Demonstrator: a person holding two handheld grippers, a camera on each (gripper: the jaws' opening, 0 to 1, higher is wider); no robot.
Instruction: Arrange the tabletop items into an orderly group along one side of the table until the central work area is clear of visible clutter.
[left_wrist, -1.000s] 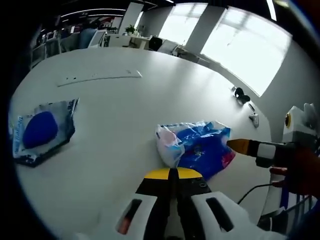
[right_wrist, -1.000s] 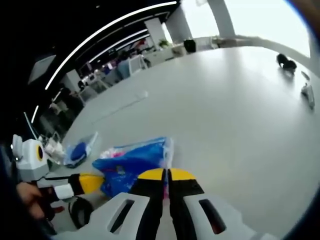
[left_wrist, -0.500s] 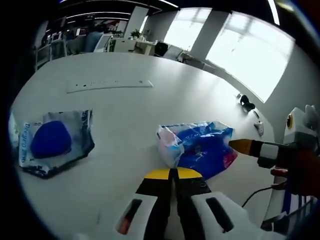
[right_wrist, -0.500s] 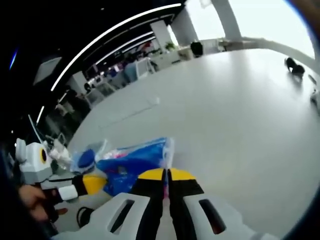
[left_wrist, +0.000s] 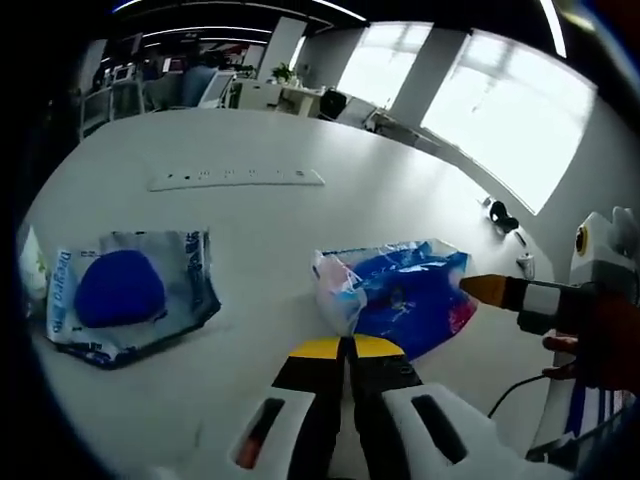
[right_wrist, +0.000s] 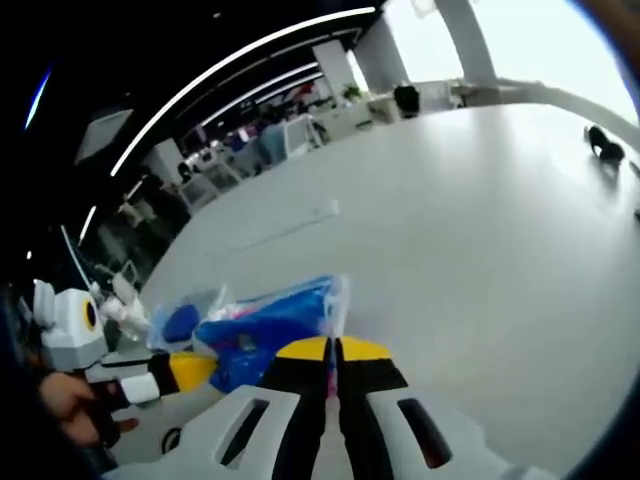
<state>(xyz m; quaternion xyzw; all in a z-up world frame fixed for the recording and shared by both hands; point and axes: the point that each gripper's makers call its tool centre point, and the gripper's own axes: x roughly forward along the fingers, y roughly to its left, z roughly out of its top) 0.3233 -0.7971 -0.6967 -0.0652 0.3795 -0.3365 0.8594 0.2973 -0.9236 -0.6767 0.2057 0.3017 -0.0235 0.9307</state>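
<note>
Blue plastic bag (left_wrist: 405, 298) lying crumpled on white desk (left_wrist: 260, 230), toward its near-right part in left gripper view; pale pink-white bunched end at (left_wrist: 337, 290) points toward left gripper (left_wrist: 347, 347). Left gripper poised just short of that bunched end; fingers (left_wrist: 318, 362) pressed together, yellow tips meeting, nothing between them. Right gripper (left_wrist: 478, 288) entering from right, orange-yellow tip at bag's far edge, apparently touching it; contact hard to confirm at this angle. Hand (left_wrist: 600, 345) on that gripper's body.

Right gripper view: same bag (right_wrist: 265, 335) spread just beyond right gripper (right_wrist: 334, 348); fingers (right_wrist: 360, 365) closed, tips together, a sliver of bag edge seemingly nipped at tip line, grip not certain. Left gripper (right_wrist: 185, 370) visible low left, yellow tip beside bag, hand (right_wrist: 62, 400) behind it.

Second packet: clear wrapper with blue round pad (left_wrist: 120, 290) flat on desk, well apart to left of bag. Long white power strip (left_wrist: 235, 179) farther back. Small dark object (left_wrist: 503, 215) near desk's far right edge.
</note>
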